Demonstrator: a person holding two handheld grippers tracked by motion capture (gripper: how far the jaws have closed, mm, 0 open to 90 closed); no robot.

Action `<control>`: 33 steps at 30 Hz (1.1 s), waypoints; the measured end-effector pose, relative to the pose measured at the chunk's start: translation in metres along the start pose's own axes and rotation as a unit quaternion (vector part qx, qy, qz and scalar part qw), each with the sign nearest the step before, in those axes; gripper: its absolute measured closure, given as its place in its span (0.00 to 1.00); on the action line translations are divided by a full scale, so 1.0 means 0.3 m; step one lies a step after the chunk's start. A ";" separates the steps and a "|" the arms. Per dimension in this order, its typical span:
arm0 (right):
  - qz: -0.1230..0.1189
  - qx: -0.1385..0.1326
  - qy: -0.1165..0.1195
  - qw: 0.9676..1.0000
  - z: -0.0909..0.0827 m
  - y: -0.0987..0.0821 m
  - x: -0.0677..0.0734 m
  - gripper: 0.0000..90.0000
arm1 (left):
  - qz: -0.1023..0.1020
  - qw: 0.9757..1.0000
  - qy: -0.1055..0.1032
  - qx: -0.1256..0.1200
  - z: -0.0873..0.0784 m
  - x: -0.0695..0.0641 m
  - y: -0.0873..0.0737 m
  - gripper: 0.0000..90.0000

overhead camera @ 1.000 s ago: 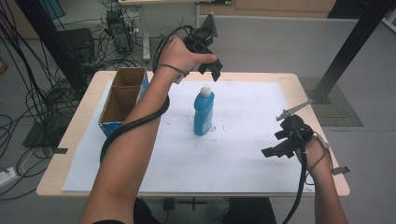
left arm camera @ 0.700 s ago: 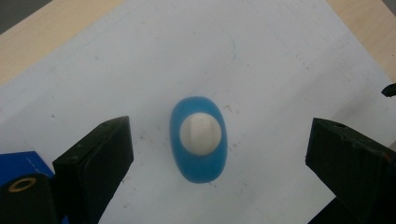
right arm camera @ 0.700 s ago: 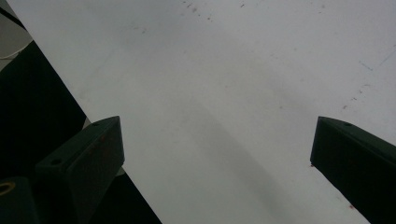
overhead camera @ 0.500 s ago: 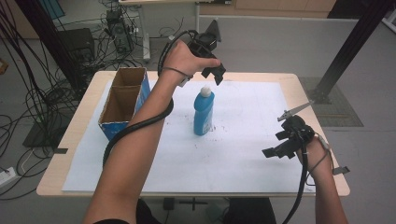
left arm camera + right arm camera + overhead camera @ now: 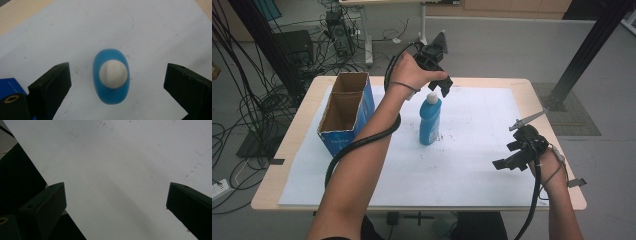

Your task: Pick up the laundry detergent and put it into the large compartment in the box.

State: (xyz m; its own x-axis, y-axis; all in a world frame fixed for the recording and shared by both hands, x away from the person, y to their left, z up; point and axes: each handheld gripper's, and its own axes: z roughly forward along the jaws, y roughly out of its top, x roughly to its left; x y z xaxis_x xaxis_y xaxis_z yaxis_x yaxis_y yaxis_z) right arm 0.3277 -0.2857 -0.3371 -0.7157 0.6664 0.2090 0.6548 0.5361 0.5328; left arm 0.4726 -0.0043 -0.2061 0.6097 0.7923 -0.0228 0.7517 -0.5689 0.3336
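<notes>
Toward the worktop's left edge stood an open blue cardboard box (image 5: 346,112) with two compartments. Right of it, near the middle of the far half of the white paper sheet (image 5: 472,165), stood the upright blue plastic bottle with a white cap (image 5: 430,119). Above that cap hung the left tool (image 5: 443,89), released, jaws spread wide on either side of the bottle (image 5: 111,75). A good grasp would likely mean lowering straight, staying centred, and closing on the bottle's narrow sides. Near the right edge, the right tool (image 5: 516,156) was released above bare paper.
</notes>
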 end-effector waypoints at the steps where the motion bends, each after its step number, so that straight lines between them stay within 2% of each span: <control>1: 0.000 0.000 0.000 1.000 0.001 0.000 0.000 0.03 | -0.001 1.000 0.000 0.001 0.007 0.001 0.000 0.08; 9: 0.002 0.003 0.000 1.000 0.006 -0.005 -0.003 0.03 | -0.009 1.000 -0.002 0.000 0.045 0.000 -0.007 0.08; 12: 0.002 0.004 -0.002 1.000 0.007 -0.005 -0.004 0.03 | -0.011 1.000 0.009 0.001 0.056 -0.001 -0.010 0.08; 19: 0.002 0.007 -0.005 1.000 0.010 -0.005 -0.003 0.03 | -0.015 1.000 0.005 0.002 0.075 -0.002 -0.013 0.08; 25: 0.002 0.009 -0.005 1.000 0.016 -0.005 -0.003 0.03 | -0.016 1.000 0.007 0.002 0.089 -0.004 -0.015 0.08; 29: 0.002 0.009 -0.006 1.000 0.016 -0.005 -0.003 0.03 | -0.021 1.000 0.015 0.001 0.100 -0.001 -0.020 0.08; 33: 0.001 0.011 -0.010 1.000 0.015 -0.006 -0.005 0.03 | -0.023 1.000 0.013 0.000 0.113 0.003 -0.023 0.08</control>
State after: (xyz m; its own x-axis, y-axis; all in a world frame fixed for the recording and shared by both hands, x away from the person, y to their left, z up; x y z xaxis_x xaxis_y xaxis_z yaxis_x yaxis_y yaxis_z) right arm 0.3286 -0.2853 -0.3422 -0.7102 0.6769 0.1935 0.6609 0.5463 0.5145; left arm 0.4765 -0.0071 -0.2403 0.5673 0.8234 -0.0148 0.7792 -0.5309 0.3330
